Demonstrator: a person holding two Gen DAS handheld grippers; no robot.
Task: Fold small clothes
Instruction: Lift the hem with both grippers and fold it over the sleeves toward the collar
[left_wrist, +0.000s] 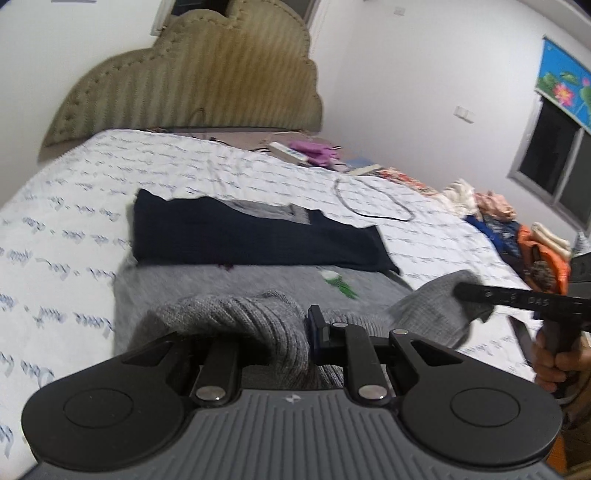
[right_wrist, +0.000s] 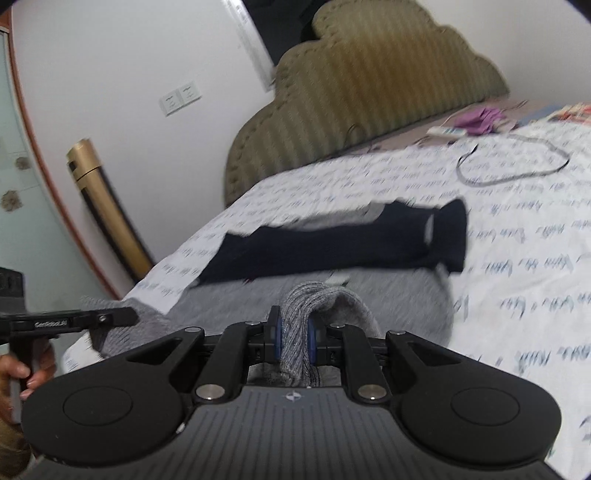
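Observation:
A grey knit garment (left_wrist: 236, 284) lies on the bed, its near edge lifted at both corners. My left gripper (left_wrist: 284, 332) is shut on a bunched corner of it; the left finger is hidden by the cloth. My right gripper (right_wrist: 294, 338) is shut on the other corner (right_wrist: 295, 343), pinched between blue pads. The right gripper also shows in the left wrist view (left_wrist: 480, 295), and the left gripper in the right wrist view (right_wrist: 122, 317). A folded dark navy garment (left_wrist: 251, 236) lies just beyond the grey one and also shows in the right wrist view (right_wrist: 332, 243).
The bed has a white printed sheet (left_wrist: 74, 206) and an olive padded headboard (left_wrist: 192, 81). A thin cord loop (left_wrist: 373, 203), a white power strip (left_wrist: 288, 151) and purple cloth (left_wrist: 314, 149) lie further back. Clothes are piled at the right (left_wrist: 517, 229).

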